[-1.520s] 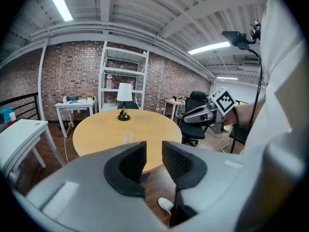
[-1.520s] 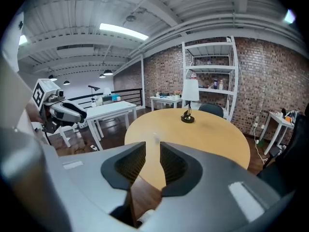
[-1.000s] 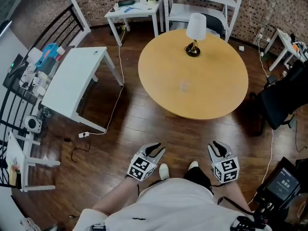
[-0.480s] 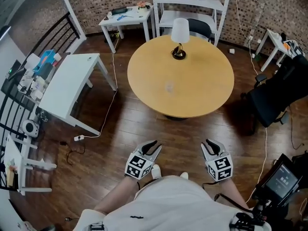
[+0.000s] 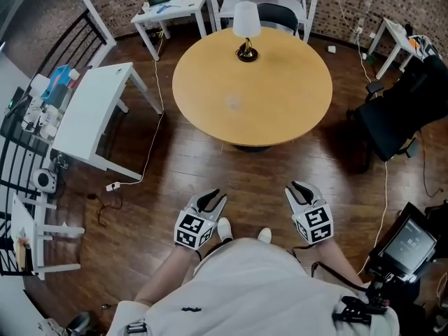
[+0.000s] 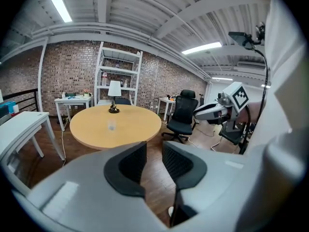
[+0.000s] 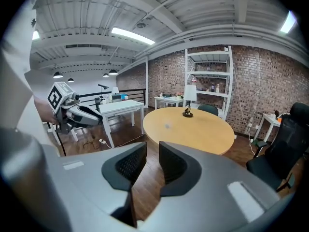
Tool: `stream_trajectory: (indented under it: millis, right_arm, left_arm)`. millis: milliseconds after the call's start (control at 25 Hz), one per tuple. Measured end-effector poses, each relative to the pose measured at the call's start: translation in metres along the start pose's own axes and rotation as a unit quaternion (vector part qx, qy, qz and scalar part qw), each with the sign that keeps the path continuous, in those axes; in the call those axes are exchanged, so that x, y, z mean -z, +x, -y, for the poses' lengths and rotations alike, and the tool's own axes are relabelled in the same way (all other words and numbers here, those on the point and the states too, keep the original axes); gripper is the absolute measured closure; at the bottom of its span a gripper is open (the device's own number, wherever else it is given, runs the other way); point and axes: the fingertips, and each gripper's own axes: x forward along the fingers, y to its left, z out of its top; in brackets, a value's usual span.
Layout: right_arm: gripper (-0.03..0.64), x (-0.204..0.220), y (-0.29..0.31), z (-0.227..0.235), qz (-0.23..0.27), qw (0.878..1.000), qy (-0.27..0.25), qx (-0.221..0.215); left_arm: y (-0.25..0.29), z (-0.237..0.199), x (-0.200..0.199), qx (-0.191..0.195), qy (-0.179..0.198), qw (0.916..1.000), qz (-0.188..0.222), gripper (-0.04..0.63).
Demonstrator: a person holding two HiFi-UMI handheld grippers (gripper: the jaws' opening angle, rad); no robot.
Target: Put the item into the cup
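Well, both claws are down low by the person's body, over the brown wood floor. The left claw has its two jaws a little bit apart, and nothing is between them. The right claw is the same: a thin gap, and only floor shows through it.

Both claws are well away from the round bench. A lamp with a white shade stands at the far side of the bench. Nearer the middle sits a small clear thing. It may be the cup, but it is too small and faint to be sure. I cannot see any other item on the bench, and no claw holds one. I also cannot tell if something is already inside the clear thing.

If the clear thing is a cup, I think it is light and smooth. It could slide or tip over with a small bump, and it might break if it is glass. A good place to hold it would be low on its side, with a soft squeeze, so it stays standing up. The item itself is not in view, so I cannot say if it is soft or hard.
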Motion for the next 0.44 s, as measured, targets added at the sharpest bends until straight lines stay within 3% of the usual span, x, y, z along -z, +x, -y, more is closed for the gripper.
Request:
stream_trajectory:
  millis: [440]
  right_arm:
    - [0.555,0.0045,0.0005,0.0027,-0.003,1.000,0.000,-0.002]
  left_arm:
    - [-0.0026,0.0073,0.0047,-0.008,-0.007,0.9999,-0.007,0.514]
